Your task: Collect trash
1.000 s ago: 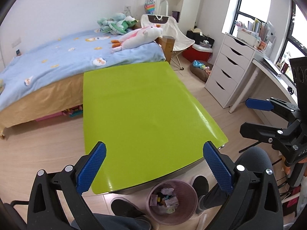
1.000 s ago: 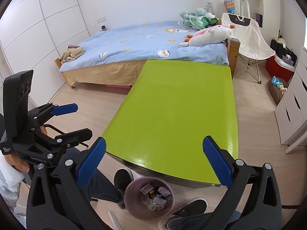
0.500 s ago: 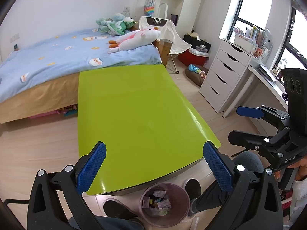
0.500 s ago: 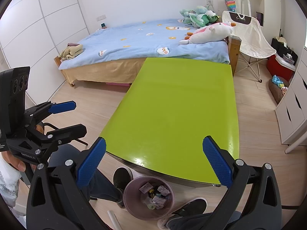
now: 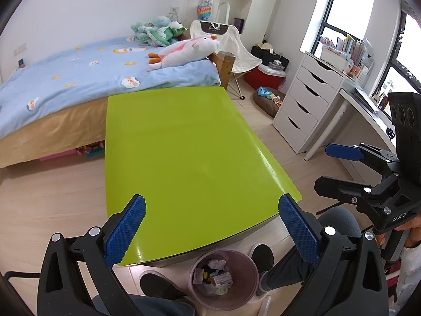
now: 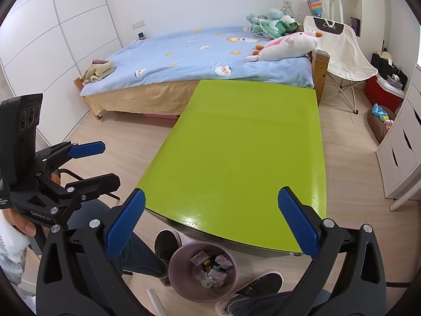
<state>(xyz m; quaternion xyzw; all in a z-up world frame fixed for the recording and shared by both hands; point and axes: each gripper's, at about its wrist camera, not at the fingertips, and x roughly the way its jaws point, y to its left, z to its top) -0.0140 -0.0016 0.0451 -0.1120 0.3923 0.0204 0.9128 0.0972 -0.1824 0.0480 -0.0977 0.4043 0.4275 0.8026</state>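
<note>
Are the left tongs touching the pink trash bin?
Apart. In the left wrist view the left tongs hang open above the green table, while the trash bin stands on the floor below.

Green table (image 5: 184, 158): top bare edge to edge, open to passage from above. Bin (image 5: 223, 279): on floor at near table edge, mouth open upward, shoes (image 5: 160, 287) either side. Bed (image 5: 79, 84): closes far end. Drawer unit (image 5: 305, 105): stands right, floor strip between it and table.
</note>
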